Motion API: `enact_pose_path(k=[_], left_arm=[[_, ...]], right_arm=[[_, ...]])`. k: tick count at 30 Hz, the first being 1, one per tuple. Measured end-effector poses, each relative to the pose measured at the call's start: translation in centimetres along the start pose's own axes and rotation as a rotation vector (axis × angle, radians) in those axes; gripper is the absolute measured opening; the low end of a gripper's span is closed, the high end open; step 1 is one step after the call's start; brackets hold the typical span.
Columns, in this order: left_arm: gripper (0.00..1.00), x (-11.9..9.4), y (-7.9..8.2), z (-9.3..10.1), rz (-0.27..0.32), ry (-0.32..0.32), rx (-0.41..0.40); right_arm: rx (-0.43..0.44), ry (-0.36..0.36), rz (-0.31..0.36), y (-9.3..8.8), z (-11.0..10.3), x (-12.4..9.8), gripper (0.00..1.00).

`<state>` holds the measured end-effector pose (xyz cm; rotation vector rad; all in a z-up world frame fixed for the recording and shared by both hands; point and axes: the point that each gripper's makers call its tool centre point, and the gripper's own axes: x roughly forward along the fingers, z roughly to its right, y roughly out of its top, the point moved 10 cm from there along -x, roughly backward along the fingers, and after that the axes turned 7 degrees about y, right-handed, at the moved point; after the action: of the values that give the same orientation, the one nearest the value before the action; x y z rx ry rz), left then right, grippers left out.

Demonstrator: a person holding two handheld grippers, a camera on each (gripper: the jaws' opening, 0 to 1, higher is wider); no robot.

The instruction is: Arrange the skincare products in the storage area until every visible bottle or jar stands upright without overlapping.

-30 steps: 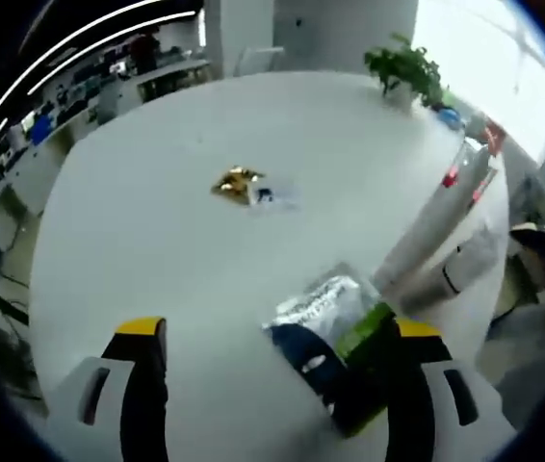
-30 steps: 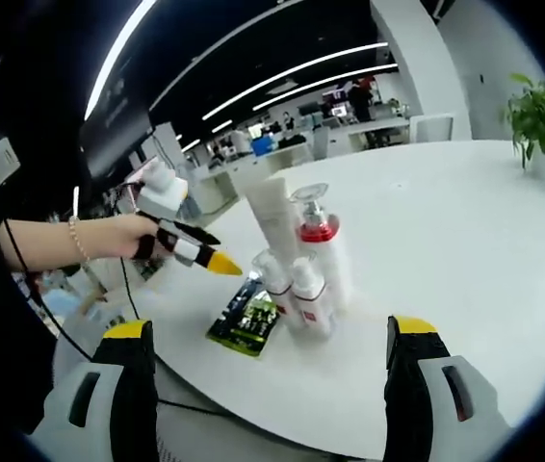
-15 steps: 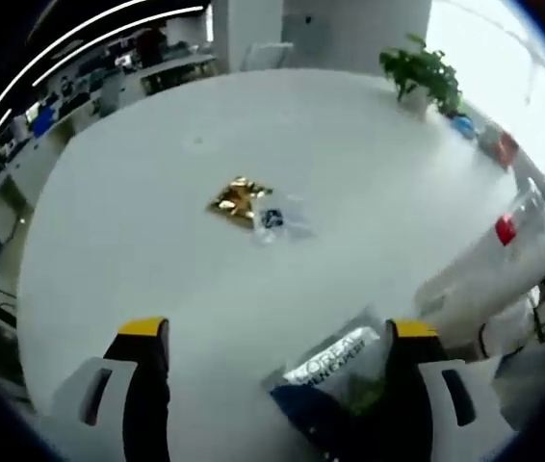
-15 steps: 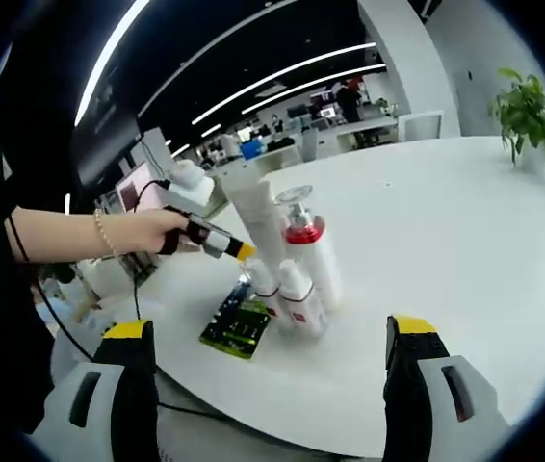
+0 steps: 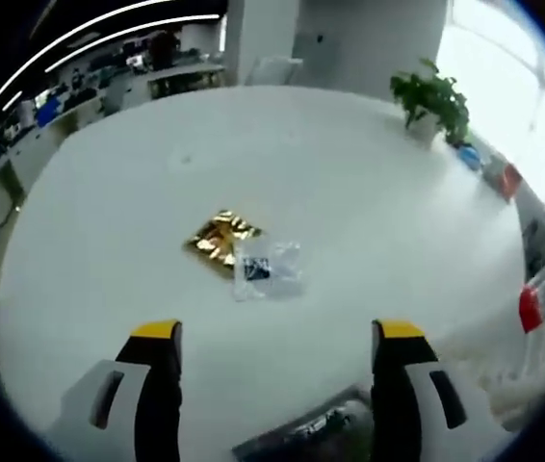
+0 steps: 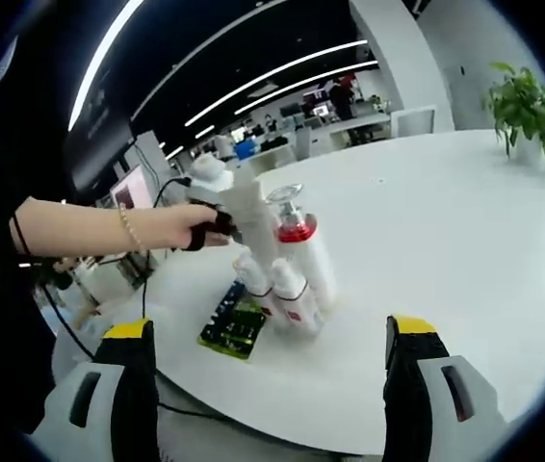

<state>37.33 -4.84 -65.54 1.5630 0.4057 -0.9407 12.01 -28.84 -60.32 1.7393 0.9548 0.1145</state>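
Several skincare bottles stand clustered near the table's edge in the right gripper view: a tall white tube, a pump bottle with a red collar and two small white bottles. A green and black packet lies flat beside them. My right gripper is open, short of the cluster. A hand holds the left gripper behind the tall tube, which hides its tips. In the left gripper view my left gripper is open over bare table. A dark packet lies at the bottom edge and a red-capped bottle at the right.
A gold foil sachet and a clear sachet lie mid-table ahead of the left gripper. A potted plant stands at the far edge of the white round table. Desks and monitors lie beyond.
The left gripper has travelled from beside the bottles to behind the tall tube. In its view the packet and bottles slid to the bottom and right edges. The right gripper stayed put.
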Motion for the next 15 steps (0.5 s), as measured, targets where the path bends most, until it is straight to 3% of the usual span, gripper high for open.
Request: enact_pose_path(k=[7,15], left_arm=[[0.67,2.0,1.6,0.3,0.037,-0.022,0.018],[0.64,3.7,3.2,0.8,0.028,-0.021,0.07]], right_arm=[[0.019,-0.013,0.004,0.0,0.1,0.0,0.98],[0.04,-0.033,0.014,0.0,0.3,-0.1,0.98]])
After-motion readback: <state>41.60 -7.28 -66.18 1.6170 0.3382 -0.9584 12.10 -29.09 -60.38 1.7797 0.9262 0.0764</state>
